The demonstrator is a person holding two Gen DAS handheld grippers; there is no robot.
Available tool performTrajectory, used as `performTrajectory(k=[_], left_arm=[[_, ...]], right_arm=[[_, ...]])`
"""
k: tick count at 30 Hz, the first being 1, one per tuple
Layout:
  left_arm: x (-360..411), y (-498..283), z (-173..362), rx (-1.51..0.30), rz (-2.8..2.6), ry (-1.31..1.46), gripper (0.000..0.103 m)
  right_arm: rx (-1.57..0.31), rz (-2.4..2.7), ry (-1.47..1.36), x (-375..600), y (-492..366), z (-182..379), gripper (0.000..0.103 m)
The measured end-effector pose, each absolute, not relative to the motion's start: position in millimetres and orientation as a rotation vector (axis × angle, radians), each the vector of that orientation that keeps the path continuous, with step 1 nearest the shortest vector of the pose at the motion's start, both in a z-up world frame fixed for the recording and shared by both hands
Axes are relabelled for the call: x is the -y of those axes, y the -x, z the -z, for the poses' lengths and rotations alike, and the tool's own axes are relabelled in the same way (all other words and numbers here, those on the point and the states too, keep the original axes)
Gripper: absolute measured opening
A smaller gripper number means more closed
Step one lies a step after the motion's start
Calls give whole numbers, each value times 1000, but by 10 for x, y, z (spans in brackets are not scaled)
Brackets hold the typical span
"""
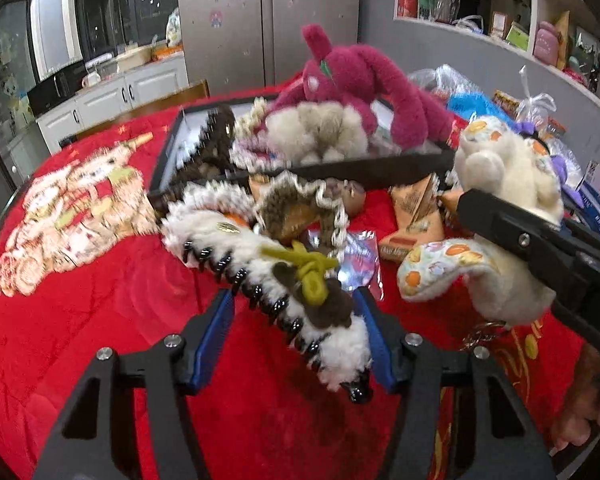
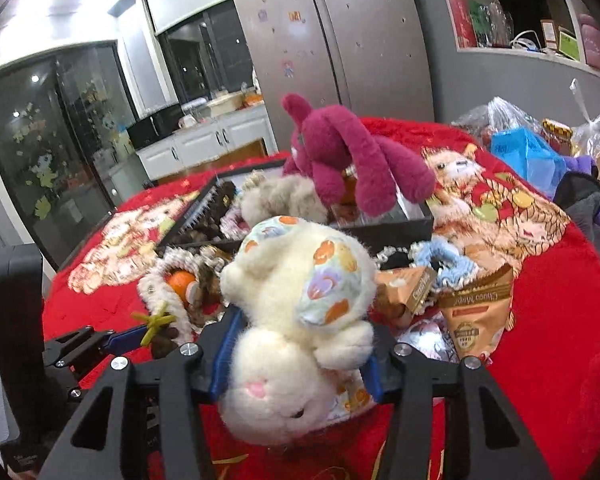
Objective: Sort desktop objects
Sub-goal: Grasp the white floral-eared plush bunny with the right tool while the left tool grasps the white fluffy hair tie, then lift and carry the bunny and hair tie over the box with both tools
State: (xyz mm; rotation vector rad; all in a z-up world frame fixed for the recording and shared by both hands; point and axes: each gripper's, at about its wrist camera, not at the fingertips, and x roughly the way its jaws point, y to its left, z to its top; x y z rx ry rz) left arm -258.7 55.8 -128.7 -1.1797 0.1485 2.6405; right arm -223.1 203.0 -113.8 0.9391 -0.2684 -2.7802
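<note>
My left gripper (image 1: 296, 340) is shut on a fluffy white hair claw (image 1: 236, 240) with black teeth and a brown and green felt trim. The claw lies slantwise between the blue pads, above the red cloth. My right gripper (image 2: 300, 360) is shut on a cream plush rabbit (image 2: 296, 300) with printed ears, held head toward the camera. In the left wrist view the plush rabbit (image 1: 508, 168) hangs at the right in the right gripper's black fingers (image 1: 500, 216). Behind both stands a black tray (image 1: 360, 172) with a magenta plush rabbit (image 1: 352, 76) and a beige fluffy toy (image 1: 320, 128).
Brown snack packets (image 2: 476, 312), a blue scrunchie (image 2: 440, 260) and more furry hair clips (image 1: 300, 204) lie on the red cloth (image 1: 100, 300) in front of the tray. Plastic bags (image 2: 520, 148) crowd the far right. A fridge (image 2: 340, 40) and kitchen cabinets stand behind.
</note>
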Motion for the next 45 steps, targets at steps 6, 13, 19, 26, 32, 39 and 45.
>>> performTrajectory(k=[6,13,19,26,32,39,45], left_arm=[[-475,2503,1082,-112,-2638,1103,47],[-453,2497,1061,-90,-2614,1095,47],[-323,2507,975,-29,-2610,1076,47],[-263,2507,925,-9,-2617,1055,47],[-269,2509,932,-12,-2619,1056,47],[-277,2469,893,-27,-2631,1024,47],[-265,2374,743,-3,-2635,987,47]], right_arm=[[311,2758,-798,-2056,2126,994,52],[342,2736,-720,-2074,2068,919,52],[358,2735,-709,-2089,2044,906,52],[345,2724,-703,-2080,2036,894,52],[338,2713,-706,-2059,2024,886,52],[307,2696,-732,-2001,2041,913,52],[338,2609,-739,-1962,2019,892,52]])
